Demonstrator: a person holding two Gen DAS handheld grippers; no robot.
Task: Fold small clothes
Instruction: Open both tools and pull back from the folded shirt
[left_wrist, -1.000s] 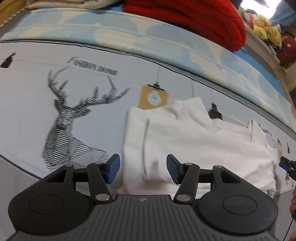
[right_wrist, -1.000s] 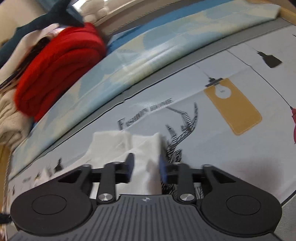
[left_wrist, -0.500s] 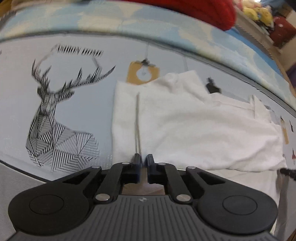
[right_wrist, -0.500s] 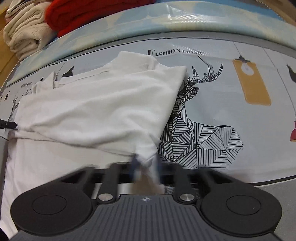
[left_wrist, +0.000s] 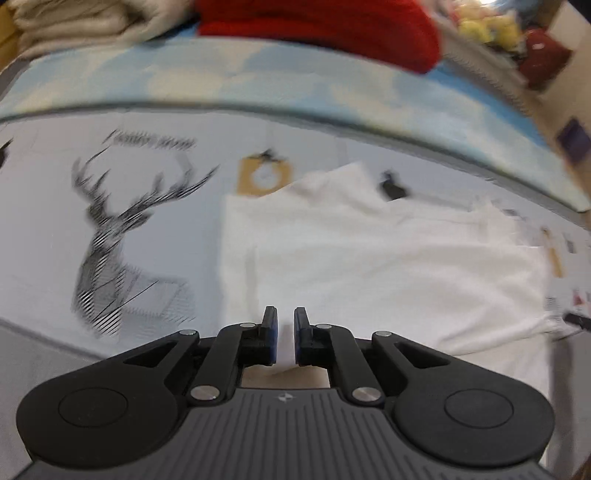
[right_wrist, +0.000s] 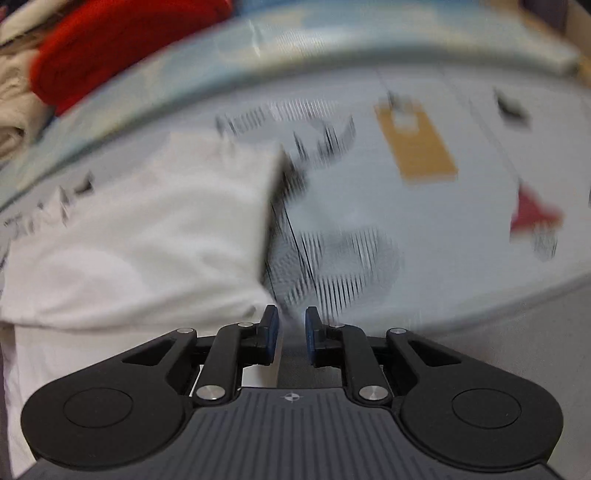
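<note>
A small white garment (left_wrist: 369, 266) lies partly folded on a printed sheet, blurred by motion in both views. My left gripper (left_wrist: 285, 332) sits at the garment's near edge. Its jaws are opening, a narrow gap apart, and white cloth shows in that gap. In the right wrist view the same garment (right_wrist: 147, 240) fills the left half, and its folded corner ends just left of my right gripper (right_wrist: 291, 332). The right jaws are also opening, with only the sheet showing between them.
The sheet has a black deer print (left_wrist: 110, 240) left of the garment, seen also as the deer print (right_wrist: 351, 258) to its right. A red blanket (left_wrist: 314, 26) and beige folded cloth (left_wrist: 81, 18) are stacked behind a blue-and-white strip (left_wrist: 258, 74). Plush toys (left_wrist: 480, 26) sit far right.
Both grippers went from apart to pinched on the garment's near edge half a second ago. Now both jaws have parted slightly, and the right one has slid off the cloth's corner.
</note>
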